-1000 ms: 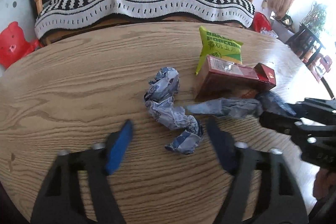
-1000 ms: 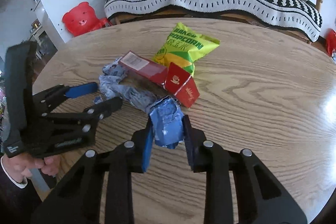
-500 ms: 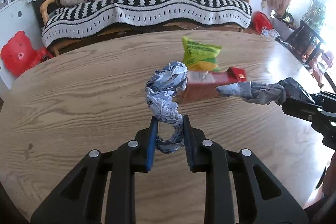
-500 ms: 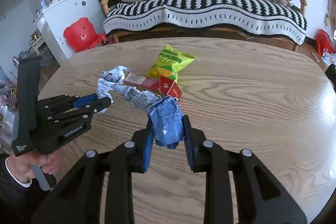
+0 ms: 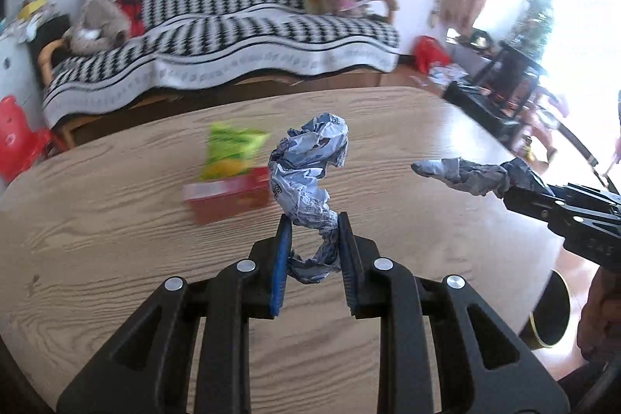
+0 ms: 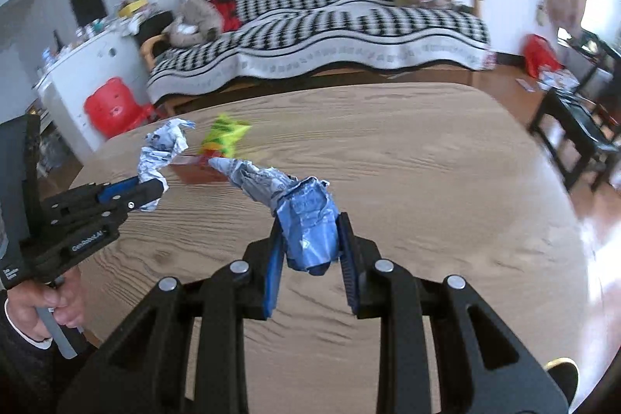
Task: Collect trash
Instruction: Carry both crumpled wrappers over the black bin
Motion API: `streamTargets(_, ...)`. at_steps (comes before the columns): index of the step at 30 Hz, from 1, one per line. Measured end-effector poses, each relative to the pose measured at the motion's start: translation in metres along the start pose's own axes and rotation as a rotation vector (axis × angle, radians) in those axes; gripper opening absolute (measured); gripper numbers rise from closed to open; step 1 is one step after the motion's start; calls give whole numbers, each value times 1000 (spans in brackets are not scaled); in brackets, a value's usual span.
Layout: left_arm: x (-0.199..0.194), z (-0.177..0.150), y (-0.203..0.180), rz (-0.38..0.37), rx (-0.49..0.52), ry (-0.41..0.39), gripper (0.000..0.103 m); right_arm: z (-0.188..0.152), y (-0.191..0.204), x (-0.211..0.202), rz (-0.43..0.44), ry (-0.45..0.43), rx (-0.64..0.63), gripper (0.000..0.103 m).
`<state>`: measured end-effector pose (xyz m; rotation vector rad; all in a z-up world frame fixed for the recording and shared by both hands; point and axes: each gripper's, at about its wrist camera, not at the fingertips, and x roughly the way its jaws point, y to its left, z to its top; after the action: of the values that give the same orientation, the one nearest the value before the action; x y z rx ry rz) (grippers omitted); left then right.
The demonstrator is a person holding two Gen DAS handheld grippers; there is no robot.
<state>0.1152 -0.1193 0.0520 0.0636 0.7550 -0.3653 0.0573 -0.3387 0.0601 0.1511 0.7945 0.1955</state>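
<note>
**Both tongs loaded, wrappers lifted clear of the desk**

Left tongs [image 5: 312,239] pinch the lower tail of a crumpled white-and-blue printed wrapper [image 5: 306,173]; its jaws have just been closing, with that wrapper between them. Right tongs [image 6: 308,239] are clamped on a blue crumpled wrapper [image 6: 306,220] whose grey twisted end sticks out forward. Both pieces hang above the desk [image 5: 116,220]. Still lying on the desk, far side: the green popcorn bag [image 5: 233,152], touching the red carton [image 5: 229,198] just in front of it.

Judgement: carry step. Keep both grips firm, since the left hold is only on a thin tail and could slip; move level and avoid tangling the two dangling ends.

Left view alone shows a dark round container with a gold rim [image 5: 551,313] beyond the desk's right edge, possibly the bin. Right view alone shows the hand [image 6: 46,305] gripping the left tool's handle.
</note>
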Motion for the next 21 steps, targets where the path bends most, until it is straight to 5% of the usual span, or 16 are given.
streamTargets(11,25,-8,-176,-247,187,37,23,-62,-141,-88,-211,-26,211,27)
streamTargets(21,42,-45,-334,-490,321,104,23,-162,-270,-175,-427,-18,483,27)
